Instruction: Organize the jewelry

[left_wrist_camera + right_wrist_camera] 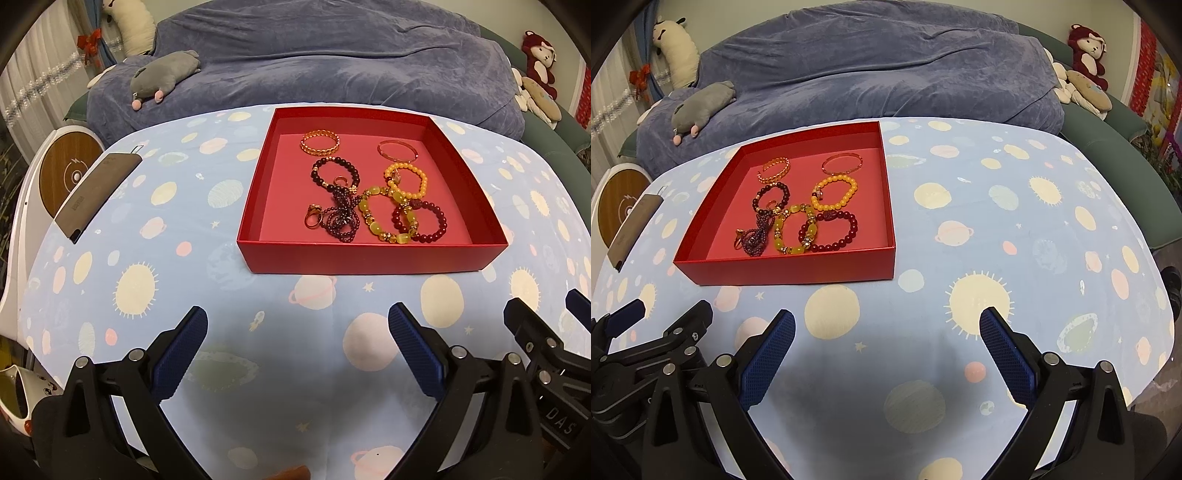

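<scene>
One shallow red cardboard box [369, 258] stands on the planet-print blue cloth and holds six bracelets: a gold chain-link one [320, 142], a thin rose-gold bangle [397, 150], a dark beaded one [334, 171], an orange beaded one [406, 181], a yellow chunky-bead one [386, 216] and a dark red beaded one [424, 220]. Beside these lie one bunched purple bead string [343, 216] and two small gold rings [312, 218]. At the cloth's left edge lies one dark flat case [94, 192].

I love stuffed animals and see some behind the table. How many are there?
3 clear ones: a grey plush lying on the blue blanket at left, a white plush in the far-left corner, and a red plush at far right. Pale soft shapes below the red one are unclear.
</scene>
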